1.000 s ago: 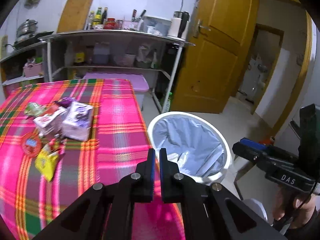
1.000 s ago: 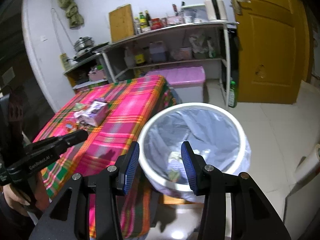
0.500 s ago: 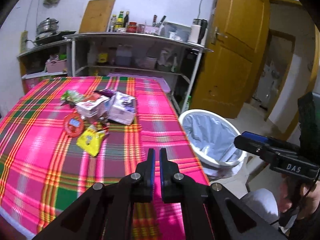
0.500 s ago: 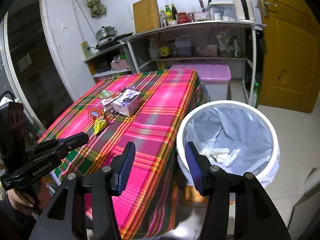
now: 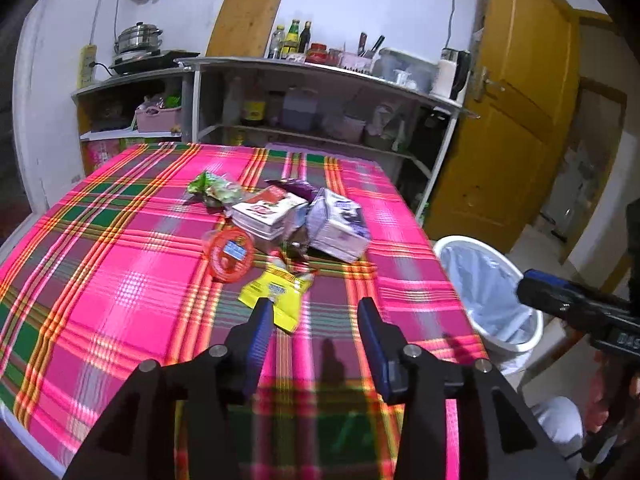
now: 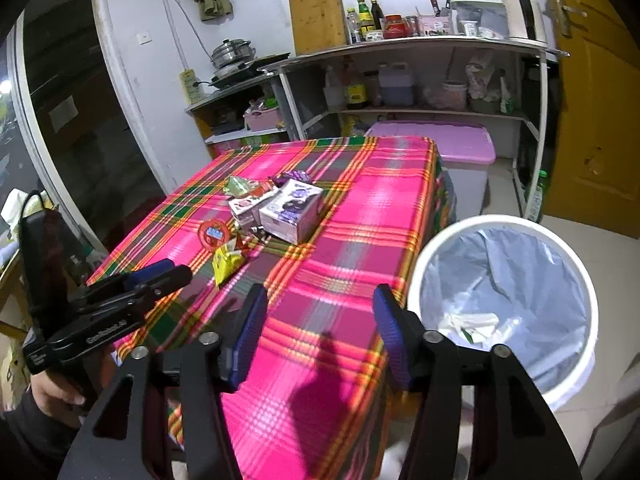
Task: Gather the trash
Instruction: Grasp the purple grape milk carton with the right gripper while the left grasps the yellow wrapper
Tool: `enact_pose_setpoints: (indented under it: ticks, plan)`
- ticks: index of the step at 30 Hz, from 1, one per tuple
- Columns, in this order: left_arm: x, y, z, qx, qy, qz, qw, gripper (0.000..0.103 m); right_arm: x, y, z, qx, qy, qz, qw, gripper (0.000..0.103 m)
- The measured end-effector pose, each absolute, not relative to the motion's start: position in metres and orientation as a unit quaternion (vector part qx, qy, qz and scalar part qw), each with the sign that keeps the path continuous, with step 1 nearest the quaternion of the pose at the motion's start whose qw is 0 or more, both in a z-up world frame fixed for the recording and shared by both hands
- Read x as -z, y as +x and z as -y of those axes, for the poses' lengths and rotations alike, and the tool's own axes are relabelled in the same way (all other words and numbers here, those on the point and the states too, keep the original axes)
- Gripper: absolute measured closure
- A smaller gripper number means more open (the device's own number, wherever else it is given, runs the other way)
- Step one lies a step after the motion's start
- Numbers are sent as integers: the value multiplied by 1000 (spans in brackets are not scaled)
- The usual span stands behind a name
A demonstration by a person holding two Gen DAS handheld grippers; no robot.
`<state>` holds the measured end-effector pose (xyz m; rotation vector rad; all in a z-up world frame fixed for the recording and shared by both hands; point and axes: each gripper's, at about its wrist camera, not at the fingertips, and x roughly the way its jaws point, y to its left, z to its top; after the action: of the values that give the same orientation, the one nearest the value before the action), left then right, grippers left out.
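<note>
Here the left gripper [image 5: 316, 312] hangs over the near part of the table with its jaws spread wide and nothing between them, the gap lined up toward the yellow wrapper [image 5: 276, 292] just beyond its fingertips; the spread reads as preparation for a pick, since the flat packet needs a wide mouth to come down around it. The right gripper [image 6: 318, 312] is likewise parted and empty, held above the table's corner between the litter and the bin, likely kept there so it stays out of the left one's path while remaining near the drop point. Further out, the trash sits in one loose cluster near the middle of the plaid tablecloth [image 5: 120, 280]: the yellow wrapper nearest, a round red lid [image 5: 230, 256] just beside it, then a red-and-white carton [image 5: 268, 212] touching a purple-and-white carton [image 5: 340, 224], with a green wrapper [image 5: 212, 190] at the far side. The white bin [image 6: 504, 304], lined with a pale bag, stands on the floor right at the table's edge on the right, some crumpled pieces already at its bottom. Judging by that, collection is under way but most items remain on the cloth. Beyond stand metal shelves [image 6: 420, 80] and a yellow door [image 5: 516, 120].
</note>
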<state>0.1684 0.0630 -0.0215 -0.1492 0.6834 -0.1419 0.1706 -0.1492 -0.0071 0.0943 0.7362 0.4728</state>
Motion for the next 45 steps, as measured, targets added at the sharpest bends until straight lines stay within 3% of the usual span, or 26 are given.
enact_pose_setpoints:
  ticks: [4, 19, 23, 28, 45]
  plan:
    - [31, 193, -69, 67, -57, -347, 934, 54, 5, 181, 140, -232, 44, -356, 904, 44]
    - [65, 245, -72, 60, -67, -420, 903, 54, 13, 223, 117, -228, 43, -380, 896, 44]
    - [64, 243, -73, 71, -71, -415, 904, 73, 15, 237, 106, -231, 50, -388, 891, 41]
    - [59, 236, -80, 86, -93, -397, 909, 86, 19, 258, 91, -233, 58, -403, 883, 36]
    - [48, 202, -116, 95, -147, -339, 925, 90, 43, 316, 39, -210, 75, -445, 867, 35]
